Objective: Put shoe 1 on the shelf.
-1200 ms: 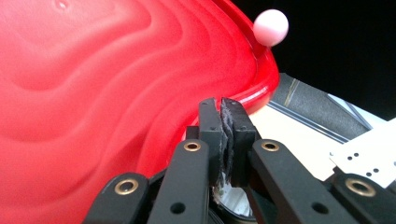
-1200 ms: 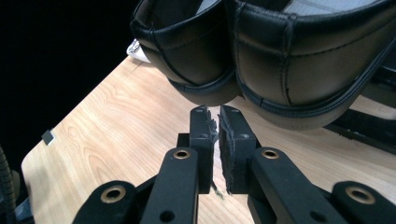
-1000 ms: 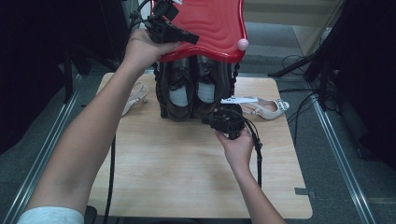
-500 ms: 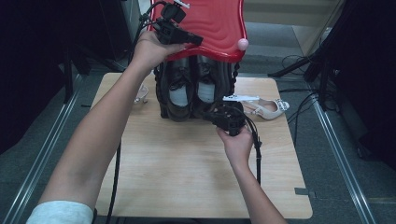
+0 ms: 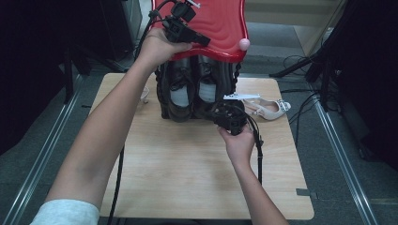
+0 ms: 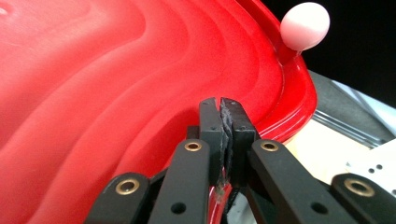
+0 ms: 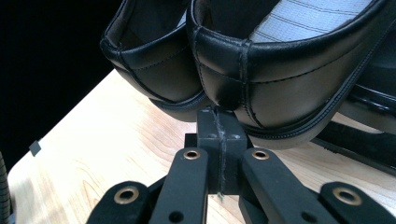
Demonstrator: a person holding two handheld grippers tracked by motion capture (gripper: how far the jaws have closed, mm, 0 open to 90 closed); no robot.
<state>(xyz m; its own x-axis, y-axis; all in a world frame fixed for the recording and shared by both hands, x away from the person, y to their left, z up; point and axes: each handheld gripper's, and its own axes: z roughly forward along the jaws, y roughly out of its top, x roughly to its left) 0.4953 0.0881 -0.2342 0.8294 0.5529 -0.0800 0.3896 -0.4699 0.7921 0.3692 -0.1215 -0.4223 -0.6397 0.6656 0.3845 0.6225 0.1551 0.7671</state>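
A red wavy lid (image 5: 220, 23) with a pink ball knob (image 5: 244, 44) tops a black stand that holds a pair of black leather shoes (image 5: 187, 91). My left gripper (image 5: 206, 43) lies over the lid's left front part. In the left gripper view its jaws (image 6: 220, 105) are shut against the red surface (image 6: 93, 93), near the pink knob (image 6: 304, 24); nothing shows between them. My right gripper (image 5: 220, 115) sits low on the table by the stand's front right. It is shut (image 7: 218, 116), with its tips just under the shoes' heels (image 7: 261, 79).
The stand rests on a light wooden table (image 5: 187, 178). A beige heeled sandal (image 5: 267, 110) lies to its right, and another (image 5: 144, 96) peeks out behind my left forearm. Metal rails and cables run along the floor on both sides.
My left hand has shifted a little to the right over the red lid, and the forearm now covers more of the left sandal. The right hand has kept still.
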